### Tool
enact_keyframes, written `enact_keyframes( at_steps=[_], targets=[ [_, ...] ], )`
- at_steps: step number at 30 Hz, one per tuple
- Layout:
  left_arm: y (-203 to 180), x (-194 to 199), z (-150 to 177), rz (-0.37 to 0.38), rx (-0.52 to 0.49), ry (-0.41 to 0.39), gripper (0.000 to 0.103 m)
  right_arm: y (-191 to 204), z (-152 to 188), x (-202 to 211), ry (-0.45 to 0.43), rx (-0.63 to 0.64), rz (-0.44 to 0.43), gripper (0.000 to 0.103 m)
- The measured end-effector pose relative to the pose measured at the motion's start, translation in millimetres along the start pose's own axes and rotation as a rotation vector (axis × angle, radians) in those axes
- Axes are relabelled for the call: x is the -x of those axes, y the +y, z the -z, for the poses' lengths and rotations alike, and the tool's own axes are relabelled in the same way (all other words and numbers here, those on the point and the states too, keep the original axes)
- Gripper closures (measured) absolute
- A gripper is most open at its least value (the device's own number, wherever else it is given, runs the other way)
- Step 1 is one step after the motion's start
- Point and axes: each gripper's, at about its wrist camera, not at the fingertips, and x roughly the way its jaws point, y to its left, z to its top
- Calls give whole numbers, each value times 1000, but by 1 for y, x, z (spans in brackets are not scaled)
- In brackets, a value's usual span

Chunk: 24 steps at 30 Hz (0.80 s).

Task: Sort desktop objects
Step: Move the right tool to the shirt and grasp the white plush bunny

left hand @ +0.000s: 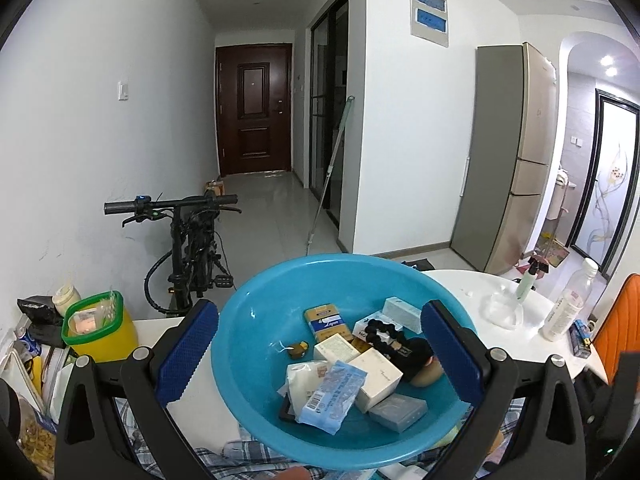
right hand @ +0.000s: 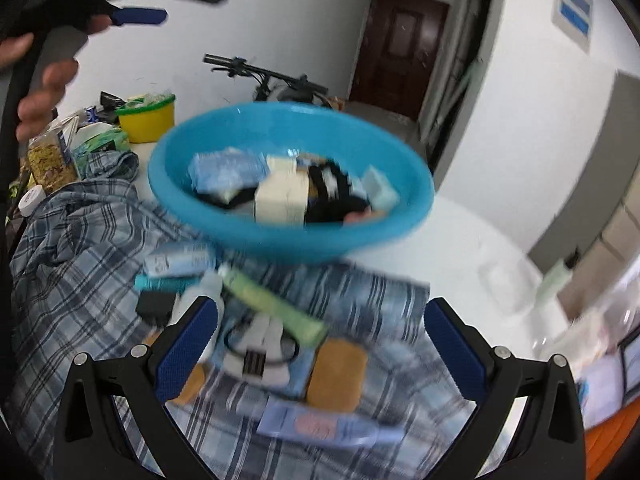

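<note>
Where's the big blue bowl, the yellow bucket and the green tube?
blue bowl (left hand: 256,344): left wrist view, bare inner wall on its left side.
yellow bucket (left hand: 116,340): left wrist view, yellow front wall.
green tube (right hand: 272,304): right wrist view, middle of its body.

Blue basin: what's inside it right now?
The blue basin holds small boxes: a white box, a gold box, a grey box, a pale blue tissue pack and a black bead bracelet. Whatever lies under this pile is hidden.

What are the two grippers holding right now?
Nothing. The left gripper is open above the round blue plastic basin; the right gripper is open over the plaid cloth.
</note>
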Motion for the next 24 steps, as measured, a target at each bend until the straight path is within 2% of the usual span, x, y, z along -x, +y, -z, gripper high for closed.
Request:
enact_keyframes(
  at_steps=[5,9,11,14,16,17,19,21,22,24],
  targets=[
    [-3,2,0,-2,-12,-2,0,4,15,-14,21,-47,-73,1],
    [-3,3,-1,1,-9,-2,0,13,24,-32,68,-46,-116,22],
    [-3,2,-1,-1,-8,-1,0,13,27,-40,85,-52,-132,27],
    [-4,-1,0,-5,-11,7,0,13,31,-48,94,-68,-161,29],
    [-5,-3,0,-10,-18,14,0,15,32,-52,99,-65,-176,36],
    [-6,-5,1,-12,-22,19,0,16,33,-54,99,-63,-188,40],
    [-9,-9,2,-20,-34,27,0,17,34,-55,84,-62,-198,43],
    [-11,-12,3,-27,-40,33,0,14,35,-54,66,-74,-204,59],
    [-12,-13,4,-29,-44,36,0,12,36,-54,57,-80,-214,63],
    [-15,-15,5,-33,-51,40,0,10,37,-54,43,-85,-222,65]
  ],
)
